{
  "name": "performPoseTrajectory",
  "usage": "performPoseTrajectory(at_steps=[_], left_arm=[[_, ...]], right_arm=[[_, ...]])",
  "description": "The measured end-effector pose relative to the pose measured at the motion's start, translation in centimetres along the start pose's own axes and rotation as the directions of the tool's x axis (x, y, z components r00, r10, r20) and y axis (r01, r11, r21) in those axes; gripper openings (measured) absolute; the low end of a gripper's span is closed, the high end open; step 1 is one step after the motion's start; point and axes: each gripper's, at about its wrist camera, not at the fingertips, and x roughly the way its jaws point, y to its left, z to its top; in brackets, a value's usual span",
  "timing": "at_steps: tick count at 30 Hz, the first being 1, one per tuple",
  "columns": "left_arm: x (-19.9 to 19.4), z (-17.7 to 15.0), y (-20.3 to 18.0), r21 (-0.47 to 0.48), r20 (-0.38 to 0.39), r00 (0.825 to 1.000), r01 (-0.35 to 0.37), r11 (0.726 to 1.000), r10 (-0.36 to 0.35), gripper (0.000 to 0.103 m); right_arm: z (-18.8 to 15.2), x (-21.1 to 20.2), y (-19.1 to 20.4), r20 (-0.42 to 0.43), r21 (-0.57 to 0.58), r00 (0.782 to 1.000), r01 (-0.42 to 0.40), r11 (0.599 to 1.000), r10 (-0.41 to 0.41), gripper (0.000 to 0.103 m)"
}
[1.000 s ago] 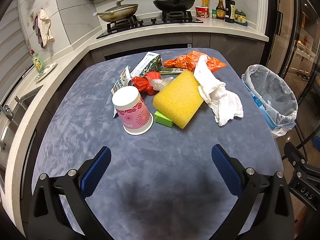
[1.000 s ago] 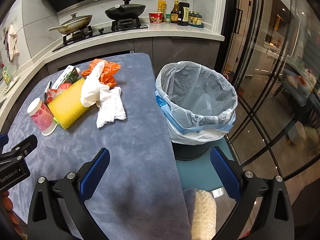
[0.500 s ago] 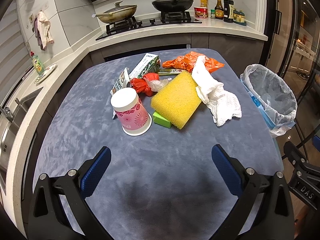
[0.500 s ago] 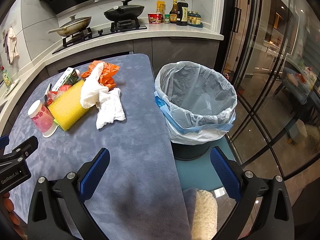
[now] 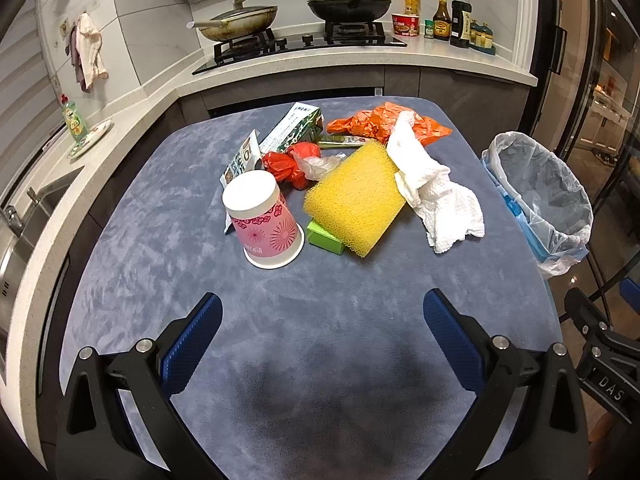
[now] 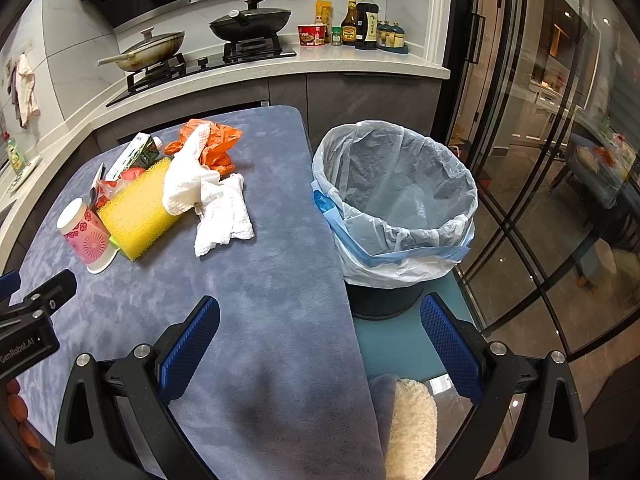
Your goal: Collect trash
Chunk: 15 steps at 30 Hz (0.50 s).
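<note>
A heap of trash lies on the blue-grey table [image 5: 320, 340]: an upturned pink paper cup [image 5: 262, 220], a yellow sponge [image 5: 354, 196] on a small green box [image 5: 325, 237], crumpled white paper towel [image 5: 436, 184], an orange bag [image 5: 380, 122], a red wrapper [image 5: 286, 164] and a green carton [image 5: 296, 128]. The bin [image 6: 396, 200], lined with a pale blue bag, stands off the table's right edge. My left gripper [image 5: 322, 308] is open over the near table, short of the cup. My right gripper [image 6: 320, 312] is open above the table's right edge, near the bin.
A counter with a hob, a pan [image 5: 240, 24], a black wok [image 5: 348, 2] and bottles [image 5: 452, 20] runs behind the table. A sink [image 5: 16, 224] lies at the left. Glass doors [image 6: 540, 160] stand right of the bin. A fluffy cream mat [image 6: 412, 428] lies on the floor.
Both grippers have crept slightly forward and stay open. The trash pile and the bin have not moved.
</note>
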Motion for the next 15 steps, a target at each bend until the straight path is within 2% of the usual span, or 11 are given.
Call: performPoseTrajectory(at_steps=[9,15], left_arm=[[2.7,0.4,5.6,-0.151,-0.01,1.0,-0.013,0.989,0.011,0.096],[4.9,1.8,9.2,-0.223,-0.002,1.0,-0.009,0.975,0.008,0.096]], right_arm=[[-0.1,1.4,1.1,-0.028,-0.013,0.999,-0.027,1.0,0.026,0.096],[0.3,2.6,2.9,-0.048,-0.052,0.998,-0.032,0.998,0.03,0.096]])
